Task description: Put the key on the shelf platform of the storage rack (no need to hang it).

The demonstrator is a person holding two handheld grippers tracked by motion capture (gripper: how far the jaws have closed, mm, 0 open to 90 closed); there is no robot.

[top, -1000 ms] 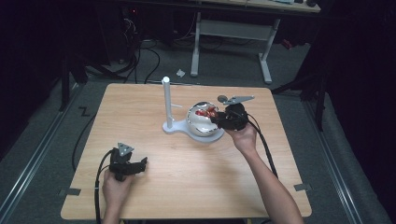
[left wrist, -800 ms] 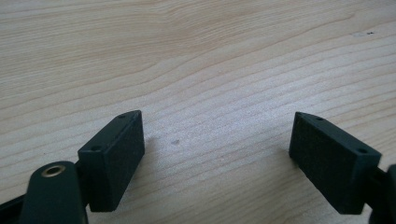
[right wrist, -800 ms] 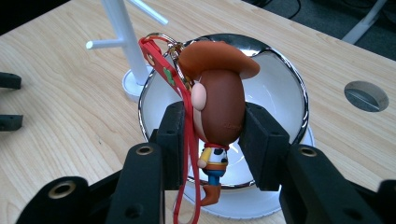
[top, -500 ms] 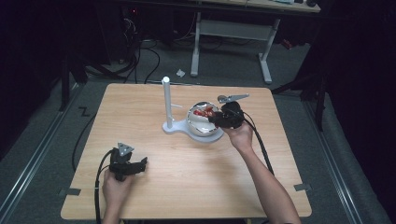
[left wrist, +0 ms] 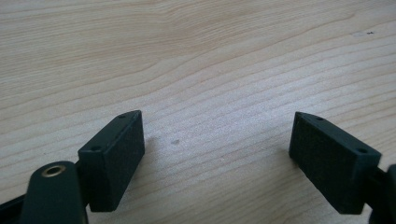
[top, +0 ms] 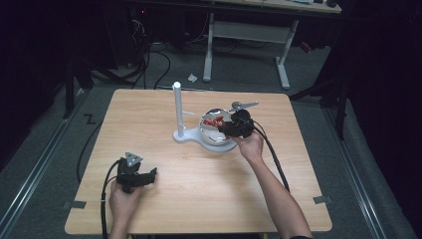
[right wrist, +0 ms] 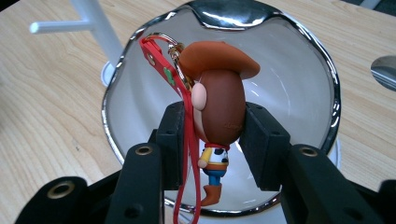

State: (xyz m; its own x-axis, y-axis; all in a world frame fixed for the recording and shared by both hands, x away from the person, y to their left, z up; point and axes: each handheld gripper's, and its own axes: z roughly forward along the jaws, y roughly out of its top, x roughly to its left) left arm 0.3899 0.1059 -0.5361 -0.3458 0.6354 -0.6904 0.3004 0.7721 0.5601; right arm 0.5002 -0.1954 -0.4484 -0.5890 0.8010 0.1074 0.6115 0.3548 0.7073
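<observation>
My right gripper [right wrist: 212,144] is shut on a small cowboy figure keychain [right wrist: 219,112], its pads pressing both sides of the brown head. The figure has a brown hat, a red strap [right wrist: 187,140] and a metal ring, and it hangs over the shiny silver bowl [right wrist: 303,84]. In the high view the right gripper [top: 230,127] sits at the bowl [top: 215,138] near the table's middle. My left gripper [left wrist: 217,154] is open over bare wood, nothing between its jaws. From above, the left gripper [top: 144,178] rests at the front left of the table.
A white stand with an upright post and short side peg [top: 177,112] rises just left of the bowl. A grey spoon-like piece [top: 243,105] lies behind the bowl. The wooden table [top: 164,209] has open room in front. Cables trail on the floor behind.
My right gripper has moved a little leftward and down with the figure, ending over the bowl. The left gripper has stayed where it was.
</observation>
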